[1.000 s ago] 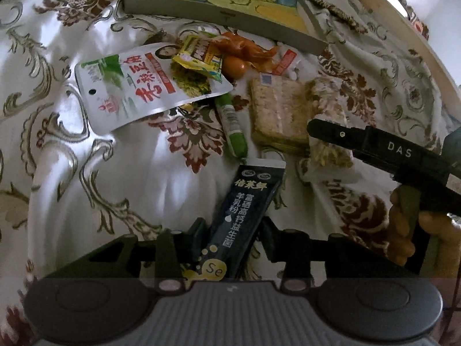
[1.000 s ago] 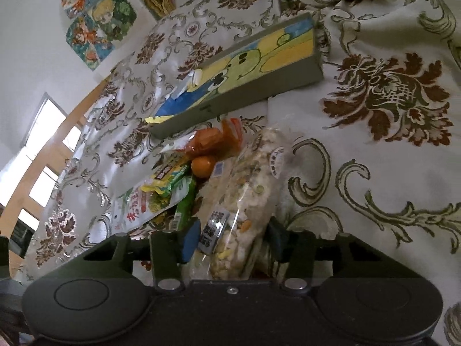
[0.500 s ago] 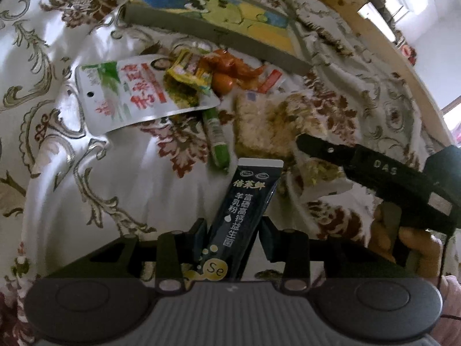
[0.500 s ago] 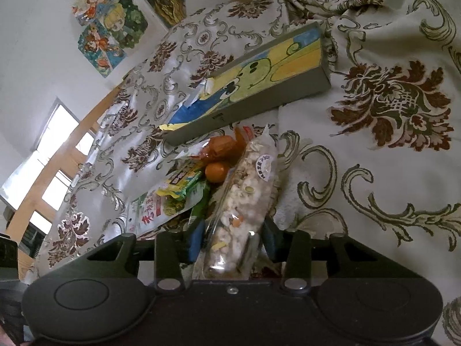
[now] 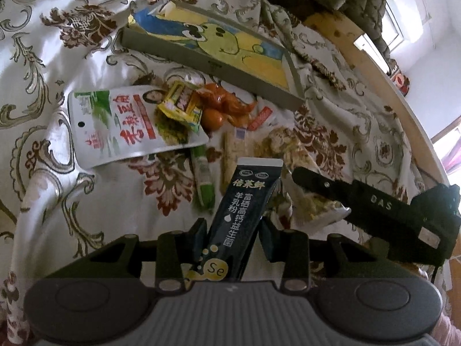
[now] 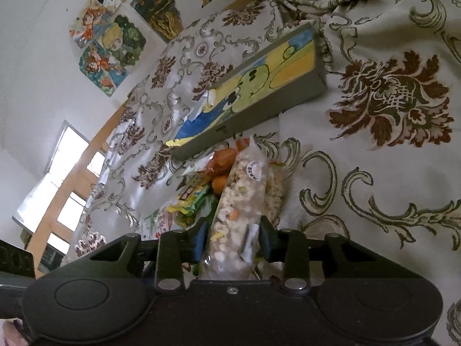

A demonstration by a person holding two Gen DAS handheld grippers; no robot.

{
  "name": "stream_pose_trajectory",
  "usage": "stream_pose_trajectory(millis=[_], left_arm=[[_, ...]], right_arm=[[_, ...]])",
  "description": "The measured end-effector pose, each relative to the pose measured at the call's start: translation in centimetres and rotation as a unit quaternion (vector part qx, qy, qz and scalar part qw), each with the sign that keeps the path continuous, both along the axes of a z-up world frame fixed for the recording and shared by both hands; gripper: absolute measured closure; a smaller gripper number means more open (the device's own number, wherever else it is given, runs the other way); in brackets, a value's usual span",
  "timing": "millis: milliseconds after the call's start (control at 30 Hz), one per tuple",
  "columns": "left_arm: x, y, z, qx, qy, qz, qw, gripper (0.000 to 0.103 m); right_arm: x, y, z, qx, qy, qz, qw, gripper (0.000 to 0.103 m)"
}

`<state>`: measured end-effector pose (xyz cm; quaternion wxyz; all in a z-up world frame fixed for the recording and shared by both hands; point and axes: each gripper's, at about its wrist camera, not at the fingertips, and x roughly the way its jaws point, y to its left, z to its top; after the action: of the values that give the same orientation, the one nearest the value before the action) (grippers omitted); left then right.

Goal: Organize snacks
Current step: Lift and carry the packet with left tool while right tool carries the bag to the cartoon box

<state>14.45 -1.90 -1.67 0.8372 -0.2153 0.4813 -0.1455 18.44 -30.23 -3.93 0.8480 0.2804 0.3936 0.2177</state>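
The left gripper is clamped on a dark sachet with white and yellow print; both pads press its sides and the sachet sticks up and forward from between the fingers, its white top edge tilted a little to the right. Just ahead of the sachet's top lies a pale cracker pack, and to its left a thin green stick points back toward the gripper. Further ahead and to the left is a flat white pouch with red lettering, with a small yellow packet lying over its right end and an orange wrapped snack touching that. Beyond them all lies a long grey box with a yellow cartoon lid, all on a flowered bedcover.

To the right of the left gripper, the right gripper comes in from the side. Its jaws are closing, with a clear bag of puffed snacks between them; in the right wrist view both pads already lie against the bag's sides, and the bag stands up forward from the fingers. Right behind the bag, ahead of this gripper, sit the orange snack, the yellow packet to the left, and the grey box further on, slanting up to the right
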Motion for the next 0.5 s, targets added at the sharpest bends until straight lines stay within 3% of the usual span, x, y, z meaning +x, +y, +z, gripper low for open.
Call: stream_pose_trajectory(millis=[100,333,500], left_arm=[[0.36,0.15,0.31,-0.003,-0.007,0.006,0.9999,0.060],[0.95,0.23,0.46,-0.004,-0.011,0.014,0.9998,0.060],[0.91,0.62,0.76,-0.010,-0.016,0.023,0.9996,0.060]], right_arm=[[0.02,-0.36,-0.05,0.020,0.006,-0.002,1.000,0.067],[-0.12,-0.10,0.10,0.006,-0.001,-0.001,1.000,0.068],[-0.23,-0.72,0.19,0.037,-0.003,-0.007,0.999,0.068]])
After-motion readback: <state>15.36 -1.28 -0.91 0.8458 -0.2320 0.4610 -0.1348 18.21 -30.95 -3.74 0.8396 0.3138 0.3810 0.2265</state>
